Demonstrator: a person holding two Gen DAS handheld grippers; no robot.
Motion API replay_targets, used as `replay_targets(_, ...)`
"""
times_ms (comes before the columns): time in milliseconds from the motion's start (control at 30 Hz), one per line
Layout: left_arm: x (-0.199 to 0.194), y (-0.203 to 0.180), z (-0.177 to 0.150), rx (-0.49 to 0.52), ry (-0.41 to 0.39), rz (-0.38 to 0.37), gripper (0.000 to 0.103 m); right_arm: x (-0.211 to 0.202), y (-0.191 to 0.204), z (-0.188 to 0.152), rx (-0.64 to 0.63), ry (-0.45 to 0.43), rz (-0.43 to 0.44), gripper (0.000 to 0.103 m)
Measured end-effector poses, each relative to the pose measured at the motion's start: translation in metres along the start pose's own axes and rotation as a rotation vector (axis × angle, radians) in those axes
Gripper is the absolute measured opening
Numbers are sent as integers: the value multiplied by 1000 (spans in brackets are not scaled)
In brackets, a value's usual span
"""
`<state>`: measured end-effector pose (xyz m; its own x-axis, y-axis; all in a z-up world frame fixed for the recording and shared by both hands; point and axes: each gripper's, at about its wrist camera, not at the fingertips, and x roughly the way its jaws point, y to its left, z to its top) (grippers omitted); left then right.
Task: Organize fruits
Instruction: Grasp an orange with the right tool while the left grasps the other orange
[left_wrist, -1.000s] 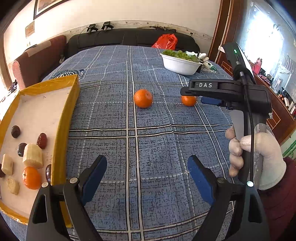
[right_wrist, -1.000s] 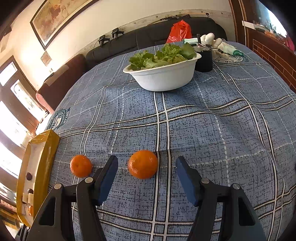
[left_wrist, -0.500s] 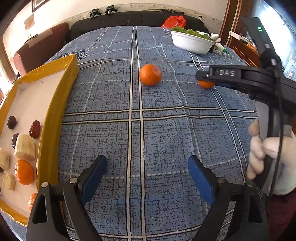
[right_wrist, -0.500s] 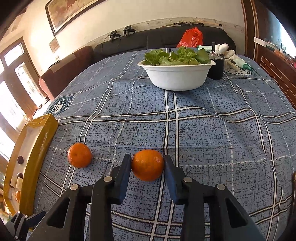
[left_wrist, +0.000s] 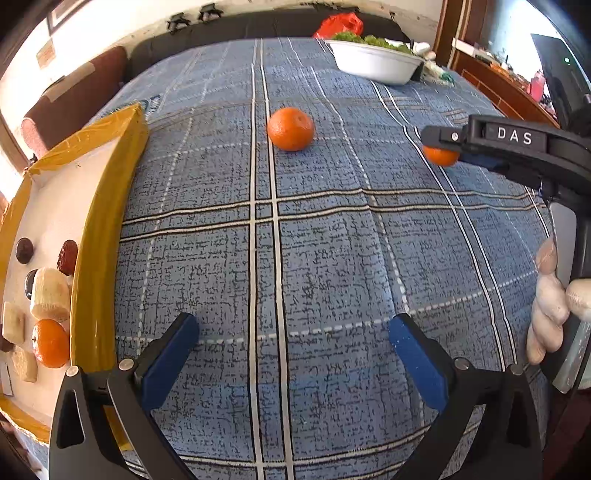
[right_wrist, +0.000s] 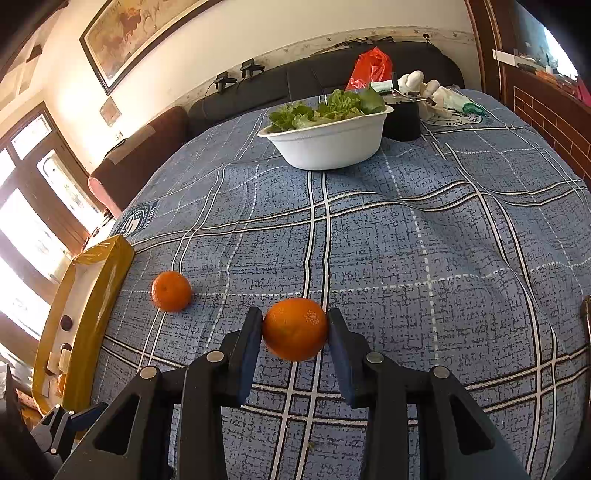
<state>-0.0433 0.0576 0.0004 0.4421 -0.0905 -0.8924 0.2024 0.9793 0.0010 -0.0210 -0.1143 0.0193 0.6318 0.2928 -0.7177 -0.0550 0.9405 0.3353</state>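
Note:
My right gripper (right_wrist: 294, 316) is shut on an orange (right_wrist: 295, 329), its pads pressing both sides. In the left wrist view the same orange (left_wrist: 437, 157) peeks out under the right gripper (left_wrist: 443, 139), held by a gloved hand (left_wrist: 550, 302). A second orange (left_wrist: 291, 128) (right_wrist: 171, 291) lies loose on the blue checked cloth. At the left stands a yellow-rimmed tray (left_wrist: 99, 229) (right_wrist: 99, 295) holding an orange (left_wrist: 50, 343), banana pieces (left_wrist: 50, 295) and dark dates (left_wrist: 67, 252). My left gripper (left_wrist: 291, 325) is open over bare cloth beside the tray, with its jaws still opening and nothing between them.
A white bowl of lettuce (right_wrist: 328, 144) (left_wrist: 373, 66) stands at the far side, with a black cup (right_wrist: 402, 118) and a red bag (right_wrist: 371, 68) behind it. A dark sofa lines the far edge. Wooden furniture borders the right.
My right gripper has shut on the nearer orange, which earlier lay between open fingers. My left gripper has tipped downward and its jaws stand a little wider.

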Motion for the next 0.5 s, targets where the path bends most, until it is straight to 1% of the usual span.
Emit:
replay_targets(67,2,3,9,-27,27,-12,103,-1,0,0,1,-4,0,39)
replay_targets(133,2,10,21,-77,23,-43,103,-2,0,0,5,-9,-1,39)
replay_targets(167,1,14,30,-100,5,-58,103,-3,-1,0,7,-10,1,39)
replay_targets(233,-1,22,49,-131,-61,-91,103,-3,-1,1,11,-13,8,39)
replay_targets(300,0,26,68,-142,-120,-74,102,-3,-1,1,11,-13,16,39)
replay_targets(367,6,27,84,-130,-151,-42,96,-2,-1,1,10,-9,24,39)
replay_targets(433,16,27,97,-127,-139,-35,77,-1,0,1,8,-3,29,39)
replay_targets(500,26,27,105,-131,-125,-58,68,0,1,1,7,0,32,39)
